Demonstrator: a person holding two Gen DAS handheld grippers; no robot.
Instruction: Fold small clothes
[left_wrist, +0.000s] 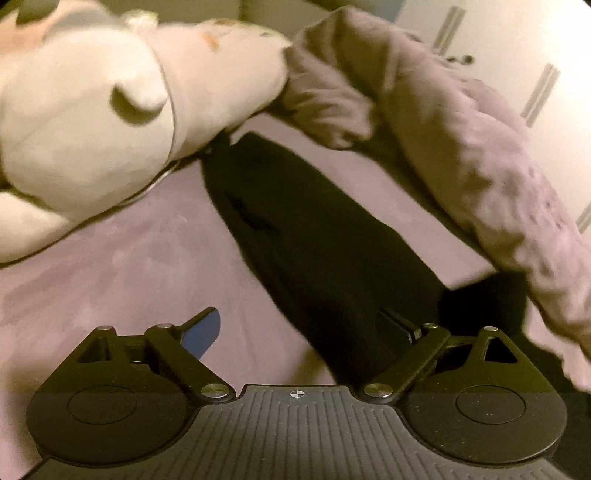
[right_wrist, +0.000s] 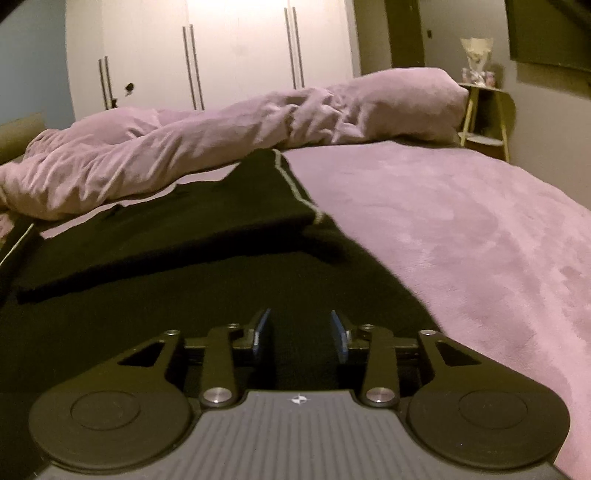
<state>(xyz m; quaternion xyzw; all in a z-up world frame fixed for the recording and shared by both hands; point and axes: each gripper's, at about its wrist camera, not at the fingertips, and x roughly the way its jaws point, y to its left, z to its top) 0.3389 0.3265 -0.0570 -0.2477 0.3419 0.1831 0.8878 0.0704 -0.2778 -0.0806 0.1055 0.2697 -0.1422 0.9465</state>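
Observation:
A black garment (left_wrist: 314, 236) lies flat on the purple bed cover (left_wrist: 122, 258), running from the plush toy toward my left gripper. My left gripper (left_wrist: 299, 328) is wide open; its right finger sits over the garment's near end, its left finger (left_wrist: 201, 334) over bare cover. In the right wrist view the same black garment (right_wrist: 166, 236) shows a folded-over part with a pale stitched hem (right_wrist: 293, 184). My right gripper (right_wrist: 301, 338) hangs low over the garment, jaws partly open with black cloth between them, not clamped.
A large white plush toy (left_wrist: 85, 122) lies at the left of the bed. A bunched purple duvet (right_wrist: 236, 129) runs along the far side. White wardrobe doors (right_wrist: 240, 48) stand behind, and a small side table (right_wrist: 487, 118) at the far right.

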